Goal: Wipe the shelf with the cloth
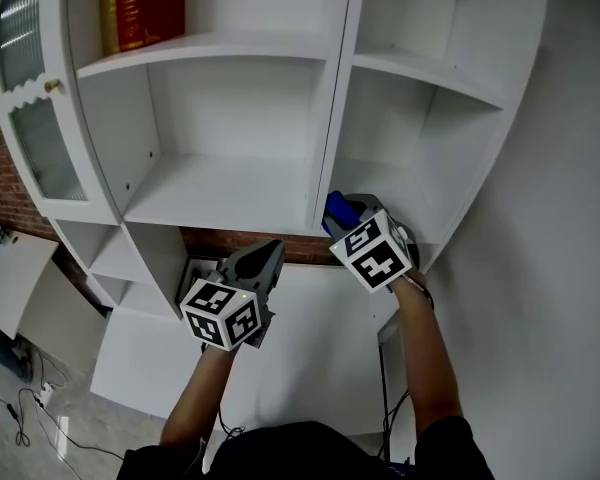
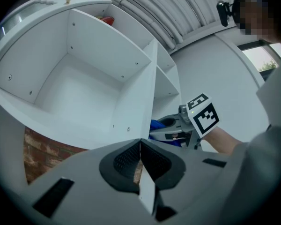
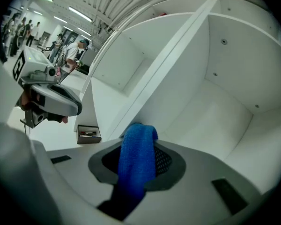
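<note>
Right gripper view: my right gripper [image 3: 139, 146] is clamped on the blue cloth [image 3: 136, 165], which stands up between the jaws and folds over at the top.
Cloth handling: I judge it light, soft and floppy, with a nappy weave. It should drag and bunch rather than slide, so a fold should stand proud of the jaw tips to meet the board.
Hold: mid-fold, as I have it; the tail hangs back behind the jaws toward me.
Cloth to shelf: the folded top sits at the front edge of the lower right shelf [image 3: 215, 125], just right of the divider [image 3: 171, 62]. I cannot tell whether it touches.
Head view: the right gripper is at the mouth of that compartment, with a bit of blue showing ahead of it.
Left gripper [image 2: 140, 146]: jaws together, nothing between them, held low below the left compartment, apart from the cloth.
</note>
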Available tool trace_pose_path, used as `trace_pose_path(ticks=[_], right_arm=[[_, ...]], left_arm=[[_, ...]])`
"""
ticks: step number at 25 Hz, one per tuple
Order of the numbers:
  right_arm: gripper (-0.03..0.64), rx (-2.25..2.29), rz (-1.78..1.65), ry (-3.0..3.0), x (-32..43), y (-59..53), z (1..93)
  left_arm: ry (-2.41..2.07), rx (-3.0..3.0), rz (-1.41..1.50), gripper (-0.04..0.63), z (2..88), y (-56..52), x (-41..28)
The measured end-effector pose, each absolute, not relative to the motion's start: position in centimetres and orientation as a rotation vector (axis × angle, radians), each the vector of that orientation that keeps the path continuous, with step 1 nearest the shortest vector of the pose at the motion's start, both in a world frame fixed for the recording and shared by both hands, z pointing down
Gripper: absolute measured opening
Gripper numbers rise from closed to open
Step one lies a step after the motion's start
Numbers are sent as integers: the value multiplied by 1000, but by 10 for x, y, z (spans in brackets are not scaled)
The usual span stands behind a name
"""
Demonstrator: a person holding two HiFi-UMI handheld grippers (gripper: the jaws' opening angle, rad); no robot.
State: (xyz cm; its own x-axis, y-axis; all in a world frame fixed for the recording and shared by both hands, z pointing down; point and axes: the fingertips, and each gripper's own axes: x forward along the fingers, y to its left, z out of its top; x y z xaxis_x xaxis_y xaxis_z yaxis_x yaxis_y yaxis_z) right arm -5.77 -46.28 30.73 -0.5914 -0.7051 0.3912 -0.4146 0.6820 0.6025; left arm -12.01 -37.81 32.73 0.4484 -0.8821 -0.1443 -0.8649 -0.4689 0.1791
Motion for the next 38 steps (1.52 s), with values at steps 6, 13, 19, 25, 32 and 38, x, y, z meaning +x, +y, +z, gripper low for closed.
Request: trace_pose_path(ticks=[6, 13, 19, 25, 32, 38], right_arm=[[98, 814, -677, -2207, -61, -469, 309], [98, 781, -703, -2178, -64, -481, 308], [98, 780, -704, -2179, -64, -487, 308], [98, 788, -693, -2194, -63, -488, 307], [98, 821, -674, -2195, -56, -494, 307], [98, 851, -636, -2204, -40, -499, 306]], left_arm=[[-1561, 2605, -318, 17, 331, -381, -116], [-1569, 2609, -323, 17, 327, -386, -119], [-1559, 2604, -314, 17, 328, -390, -119], [-1544, 2608, -300, 17, 333, -395, -115], [-1509, 2642, -301, 17, 329, -401, -103], [-1468, 2670, -285, 17, 330, -406, -89]])
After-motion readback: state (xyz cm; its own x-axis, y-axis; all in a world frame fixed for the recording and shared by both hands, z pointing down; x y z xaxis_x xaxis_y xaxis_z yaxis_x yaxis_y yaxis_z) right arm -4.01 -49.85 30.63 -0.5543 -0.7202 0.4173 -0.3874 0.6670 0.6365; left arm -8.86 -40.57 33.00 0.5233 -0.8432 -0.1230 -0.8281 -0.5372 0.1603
